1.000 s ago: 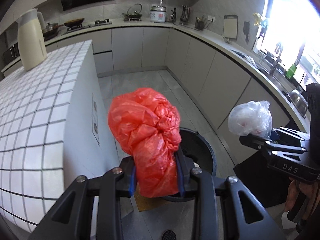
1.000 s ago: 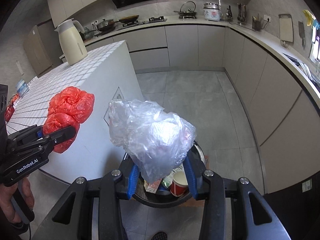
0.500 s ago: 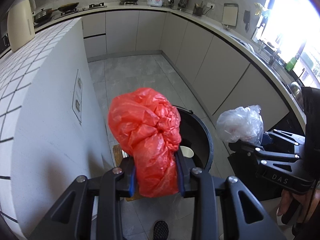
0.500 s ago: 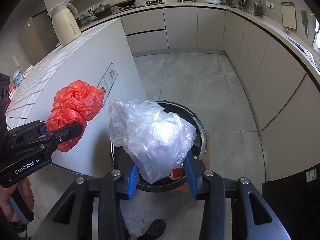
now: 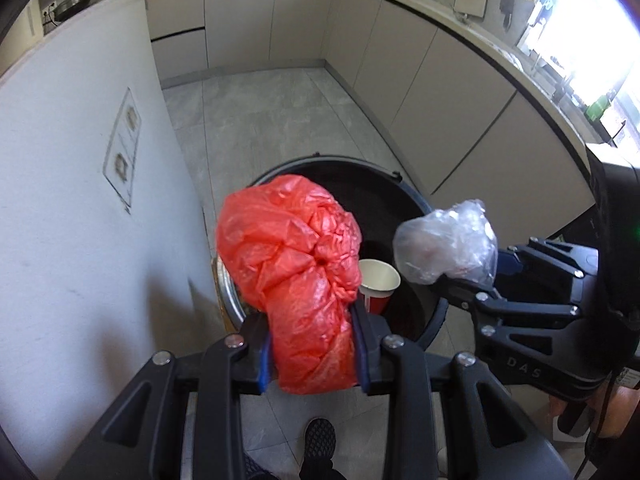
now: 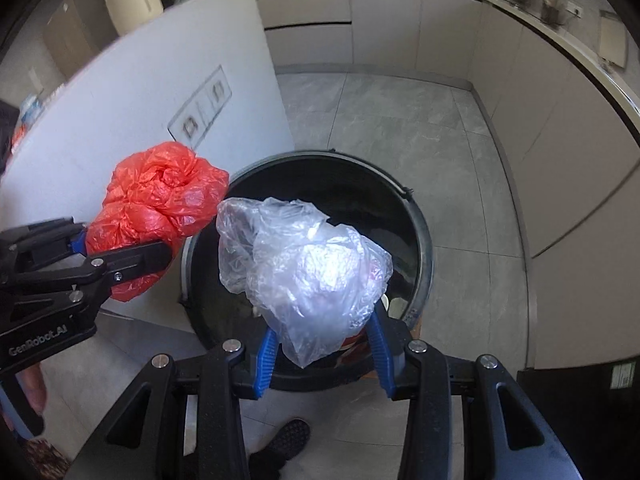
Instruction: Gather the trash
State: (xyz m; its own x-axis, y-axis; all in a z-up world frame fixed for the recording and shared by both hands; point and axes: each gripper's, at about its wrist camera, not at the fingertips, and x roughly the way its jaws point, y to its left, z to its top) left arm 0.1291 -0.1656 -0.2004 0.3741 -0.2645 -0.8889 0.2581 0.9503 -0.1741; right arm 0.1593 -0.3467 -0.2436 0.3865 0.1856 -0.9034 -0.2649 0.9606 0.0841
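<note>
My left gripper (image 5: 312, 344) is shut on a crumpled red plastic bag (image 5: 296, 272), held over the near left rim of a round black trash bin (image 5: 408, 196) on the floor. My right gripper (image 6: 320, 354) is shut on a crumpled clear plastic bag (image 6: 308, 268), held above the bin's (image 6: 420, 216) opening. The red bag (image 6: 156, 204) and left gripper (image 6: 120, 256) also show at the left of the right wrist view. The clear bag (image 5: 444, 248) and right gripper (image 5: 476, 284) show at the right of the left wrist view. A red paper cup (image 5: 378, 284) lies inside the bin.
A white kitchen island wall (image 5: 80, 200) stands close on the left of the bin. Beige cabinets (image 5: 460, 100) curve round the back and right. A grey tiled floor (image 5: 272, 120) lies beyond the bin. A dark shoe (image 5: 320, 444) is below the grippers.
Both grippers have tilted down and moved closer over the bin with their bags still held. The island top and kettle have left the left wrist view.
</note>
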